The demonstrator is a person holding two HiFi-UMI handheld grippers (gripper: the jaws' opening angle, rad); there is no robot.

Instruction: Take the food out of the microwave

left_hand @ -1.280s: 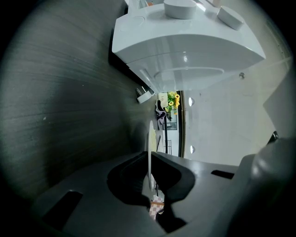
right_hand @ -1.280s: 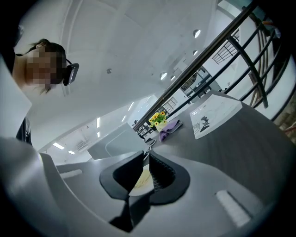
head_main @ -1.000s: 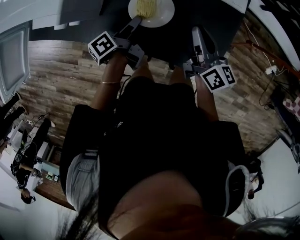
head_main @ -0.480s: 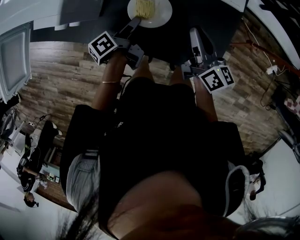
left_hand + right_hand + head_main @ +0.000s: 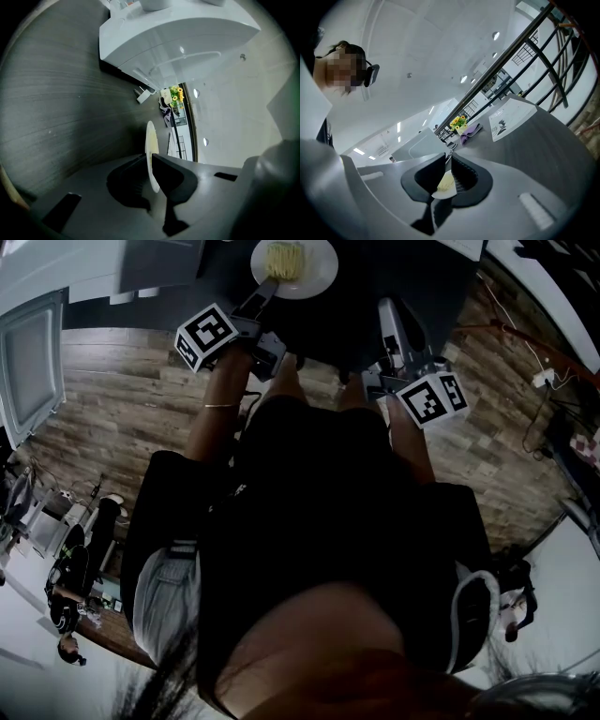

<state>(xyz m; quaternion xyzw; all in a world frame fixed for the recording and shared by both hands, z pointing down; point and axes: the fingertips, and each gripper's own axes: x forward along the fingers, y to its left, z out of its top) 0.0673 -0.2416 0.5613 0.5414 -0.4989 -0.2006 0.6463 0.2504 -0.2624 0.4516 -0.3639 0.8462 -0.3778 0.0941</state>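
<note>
On the dark wood-grain table (image 5: 375,273), inward from its near edge: round white plate (image 5: 317,268) carrying a heap of pale yellow noodles (image 5: 284,256). Left gripper (image 5: 270,285) clamped on the plate's near rim, jaws almost together with only the thin rim between them. Not determinable whether resting on the table or lifted clear. Right gripper (image 5: 387,307) above the near edge, well right of the plate, jaws closed together and gripping nothing.
</note>
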